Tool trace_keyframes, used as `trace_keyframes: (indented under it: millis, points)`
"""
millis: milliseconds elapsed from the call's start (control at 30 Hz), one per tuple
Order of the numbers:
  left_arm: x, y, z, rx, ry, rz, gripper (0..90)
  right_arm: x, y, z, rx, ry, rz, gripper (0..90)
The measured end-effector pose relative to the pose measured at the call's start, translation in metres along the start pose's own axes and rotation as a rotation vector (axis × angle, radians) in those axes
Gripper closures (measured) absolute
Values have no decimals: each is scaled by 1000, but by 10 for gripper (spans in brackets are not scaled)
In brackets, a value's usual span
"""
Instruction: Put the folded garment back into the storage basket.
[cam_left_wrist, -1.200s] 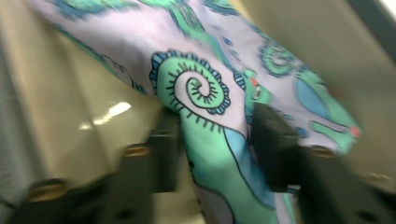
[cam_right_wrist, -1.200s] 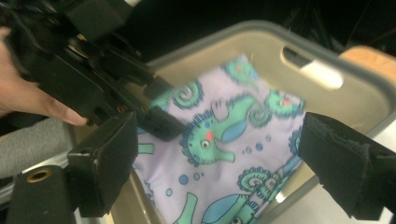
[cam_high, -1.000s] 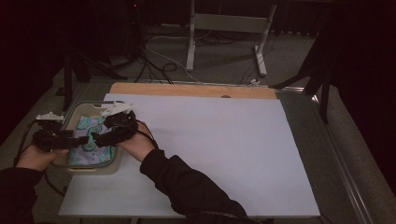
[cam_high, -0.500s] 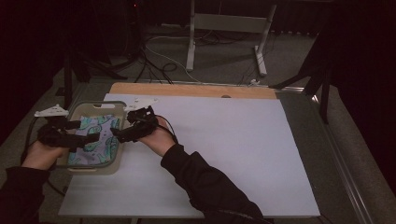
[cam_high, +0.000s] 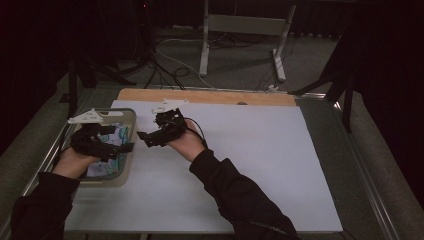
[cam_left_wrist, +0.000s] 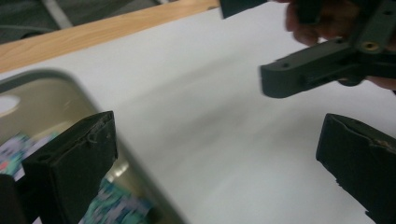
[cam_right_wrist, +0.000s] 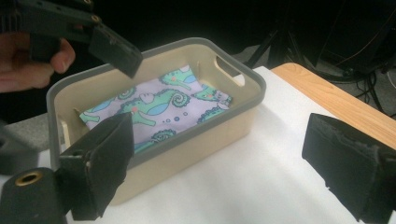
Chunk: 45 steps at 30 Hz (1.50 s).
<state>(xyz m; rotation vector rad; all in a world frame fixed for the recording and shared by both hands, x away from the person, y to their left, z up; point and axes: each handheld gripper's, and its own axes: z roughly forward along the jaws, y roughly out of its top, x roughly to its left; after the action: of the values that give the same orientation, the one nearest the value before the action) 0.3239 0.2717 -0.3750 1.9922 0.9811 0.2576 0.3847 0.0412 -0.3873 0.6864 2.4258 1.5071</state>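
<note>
A white sheet covers the table (cam_high: 260, 165) in a dark room. The beige bin (cam_right_wrist: 205, 123) sits beneath the left gripper (cam_high: 127, 148), and the folded chameleon-print cloth (cam_right_wrist: 159, 109) lies flat inside. The jaws have just been opening; they stand wide and hold nothing. The right gripper (cam_high: 142, 137), just beside the bin, points at it, wide and empty. Risk: a low jaw could clip the rim and shove the bin.

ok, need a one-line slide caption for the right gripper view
Folded chameleon-print cloth lying inside the beige bin, seen between the right gripper's open fingers.
</note>
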Motion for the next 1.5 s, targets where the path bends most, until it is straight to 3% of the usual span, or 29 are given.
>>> trace_keyframes:
  millis: [200, 300, 733, 967, 1067, 1333, 1500]
  points:
    - [-16, 4, 16, 1, -25, 34, 0, -13, -5, -9, 2, 6, 6, 94]
    - [-30, 6, 26, -22, -49, 54, 0, -22, -11, -16, 9, 20, -8, 94]
    - [-71, 10, 52, -20, -92, 154, 0, -31, -33, -57, -13, 22, -20, 94]
    - [-90, 5, 63, -22, -109, 217, 0, -34, -61, -78, -6, 30, -21, 94]
    - [-97, -1, 70, -13, -141, 226, 0, -33, -76, -84, 14, 17, -31, 94]
    - [-111, -20, 87, 5, -179, 251, 0, -31, -112, -102, 11, 39, 2, 94]
    - [-118, -30, 94, 17, -202, 266, 0, -27, -133, -109, 39, 50, -22, 94]
